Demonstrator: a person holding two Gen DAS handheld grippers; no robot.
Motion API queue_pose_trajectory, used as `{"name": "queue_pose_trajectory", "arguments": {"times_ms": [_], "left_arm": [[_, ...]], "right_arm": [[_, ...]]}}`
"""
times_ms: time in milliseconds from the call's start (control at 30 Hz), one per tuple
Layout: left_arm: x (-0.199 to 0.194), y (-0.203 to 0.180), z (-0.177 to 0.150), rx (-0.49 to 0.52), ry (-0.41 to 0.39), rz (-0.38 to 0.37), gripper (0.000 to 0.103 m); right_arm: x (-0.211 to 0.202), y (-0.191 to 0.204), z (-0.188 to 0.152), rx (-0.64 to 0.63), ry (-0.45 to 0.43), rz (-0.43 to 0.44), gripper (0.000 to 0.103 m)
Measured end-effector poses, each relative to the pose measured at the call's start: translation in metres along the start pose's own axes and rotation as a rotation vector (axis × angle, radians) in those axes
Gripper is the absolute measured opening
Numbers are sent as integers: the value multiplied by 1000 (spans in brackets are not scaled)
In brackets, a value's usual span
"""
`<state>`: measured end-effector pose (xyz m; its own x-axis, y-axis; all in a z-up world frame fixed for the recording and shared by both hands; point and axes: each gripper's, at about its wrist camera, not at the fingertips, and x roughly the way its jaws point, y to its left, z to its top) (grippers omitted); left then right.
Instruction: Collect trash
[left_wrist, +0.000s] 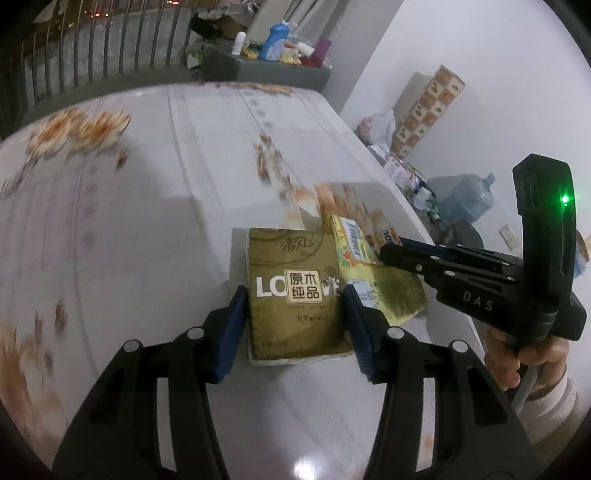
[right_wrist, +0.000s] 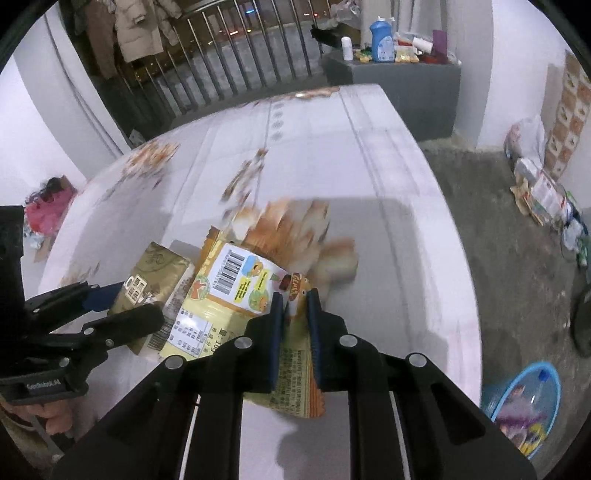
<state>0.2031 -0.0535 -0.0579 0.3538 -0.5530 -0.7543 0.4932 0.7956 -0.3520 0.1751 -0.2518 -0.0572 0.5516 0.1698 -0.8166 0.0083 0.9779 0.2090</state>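
Home, balcony-side room: coats (right_wrist: 136, 33) hanging by railing (right_wrist: 236, 62), detergent bottle (right_wrist: 382, 40), water jug (left_wrist: 467, 201), floral tablecloth (left_wrist: 129, 221).

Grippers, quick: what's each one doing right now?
Left gripper: closed on the olive-gold plastic tissue pack.
Right gripper: closed on the yellow printed snack wrapper.

A white table (right_wrist: 369, 155) with orange flower print stands before a metal railing (right_wrist: 229, 55); it is dark outside. The walls (left_wrist: 461, 55) are white, the floor (right_wrist: 498, 221) grey concrete. A grey cabinet (right_wrist: 406, 85) holds bottles. A blue basin (right_wrist: 554, 380) lies on the floor.
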Motion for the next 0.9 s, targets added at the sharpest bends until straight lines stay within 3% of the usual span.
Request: {"name": "queue_pose_trajectory", "arguments": {"times_ms": [200,367,533,667,800,900], "left_arm": [[-40,-3,-59,-15,22,-10,50],[-61,-3,-89,-26,-12,26,54],[-75,5,-105,-60,-41,54,74],[-83,13,-112,-78,-67,66,84],[-88,16,-117,-70,-98,93,90],[-89,18,-118,-69,-115,72,91]], "right_arm": [[-29,23,-52,70,22,52,14],[-44,38,-76,98,8,47,16],[-61,38,-77,118,-13,7,32],[-74,41,-82,110,-50,-27,56],[-69,40,-90,126,-33,-48,66],[-62,38,-94,138,-10,-59,69]]}}
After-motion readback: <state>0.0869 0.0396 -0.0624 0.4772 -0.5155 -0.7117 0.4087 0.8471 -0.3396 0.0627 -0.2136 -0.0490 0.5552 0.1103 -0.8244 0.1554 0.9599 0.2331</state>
